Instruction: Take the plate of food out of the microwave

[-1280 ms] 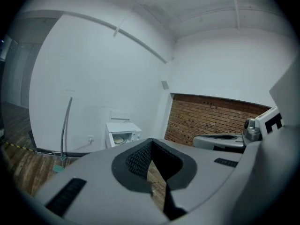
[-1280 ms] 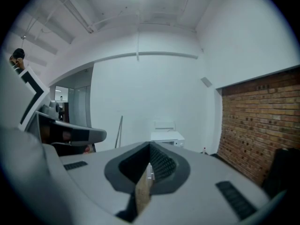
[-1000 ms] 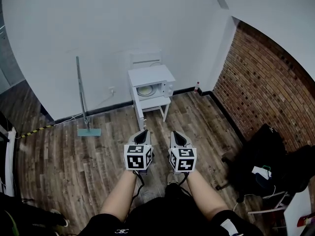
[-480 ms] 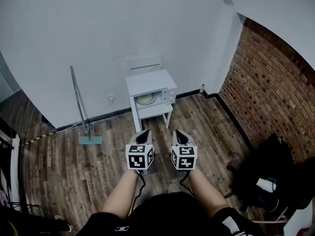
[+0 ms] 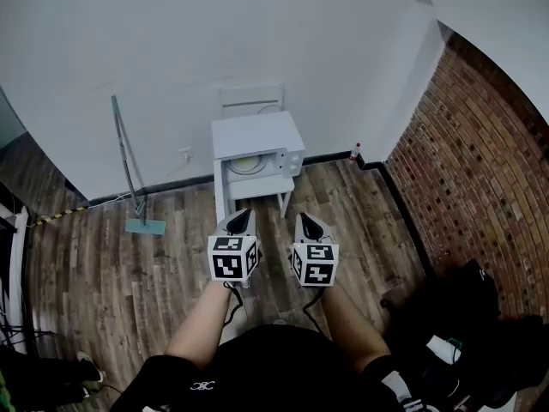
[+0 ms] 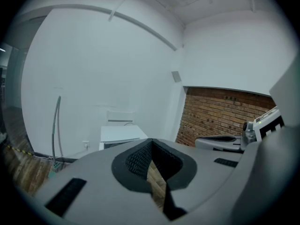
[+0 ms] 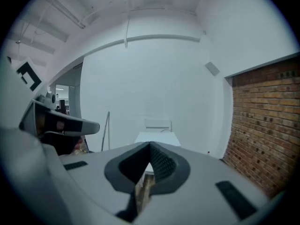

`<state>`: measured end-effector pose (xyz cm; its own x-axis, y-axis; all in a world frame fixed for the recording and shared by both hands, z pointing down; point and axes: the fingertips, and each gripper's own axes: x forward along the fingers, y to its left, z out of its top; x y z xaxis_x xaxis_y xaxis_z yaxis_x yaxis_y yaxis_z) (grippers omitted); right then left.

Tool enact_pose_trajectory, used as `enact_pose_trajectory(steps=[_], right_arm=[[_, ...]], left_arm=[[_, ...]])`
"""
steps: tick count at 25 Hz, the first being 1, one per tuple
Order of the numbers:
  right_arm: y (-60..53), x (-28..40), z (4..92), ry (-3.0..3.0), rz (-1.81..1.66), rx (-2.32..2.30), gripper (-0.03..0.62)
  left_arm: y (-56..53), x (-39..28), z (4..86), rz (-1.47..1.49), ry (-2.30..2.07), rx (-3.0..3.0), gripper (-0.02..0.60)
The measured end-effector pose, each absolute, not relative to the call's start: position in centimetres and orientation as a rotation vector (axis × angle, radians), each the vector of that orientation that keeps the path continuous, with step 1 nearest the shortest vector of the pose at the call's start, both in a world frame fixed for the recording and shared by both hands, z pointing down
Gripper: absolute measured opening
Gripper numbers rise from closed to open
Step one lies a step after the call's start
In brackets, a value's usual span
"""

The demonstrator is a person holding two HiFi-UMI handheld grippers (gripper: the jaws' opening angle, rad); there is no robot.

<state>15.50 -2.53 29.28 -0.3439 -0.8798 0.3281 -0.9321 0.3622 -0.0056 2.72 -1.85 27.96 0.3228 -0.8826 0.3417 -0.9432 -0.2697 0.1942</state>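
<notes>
Pale round plate [image 5: 250, 163] inside white microwave [image 5: 257, 136]; left gripper [image 5: 241, 221], right gripper [image 5: 307, 226] both closed, empty

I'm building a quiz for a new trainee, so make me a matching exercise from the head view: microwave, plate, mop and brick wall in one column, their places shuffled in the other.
Things:
1. microwave
2. plate
3. mop
4. brick wall

Places:
A. leaning on the white wall, left of the table
B. along the room's right side
C. on the small white table
D. inside the microwave

Pairs: 1-C, 2-D, 3-A, 4-B
</notes>
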Motion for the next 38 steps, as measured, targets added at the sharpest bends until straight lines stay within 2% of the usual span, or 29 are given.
enact_pose_trajectory(steps=[11,38], right_arm=[[-7.7,14.6,32.0,-2.433,0.317,1.42,0.006],[-25.0,3.2,37.4,-2.271,0.291,1.386,0.006]], left_arm=[[-5.3,2.6,29.5,0.224,-1.732,2.133,-0.005],[-23.4,-9.1,35.7,0.219,-1.595,2.078,-0.005]])
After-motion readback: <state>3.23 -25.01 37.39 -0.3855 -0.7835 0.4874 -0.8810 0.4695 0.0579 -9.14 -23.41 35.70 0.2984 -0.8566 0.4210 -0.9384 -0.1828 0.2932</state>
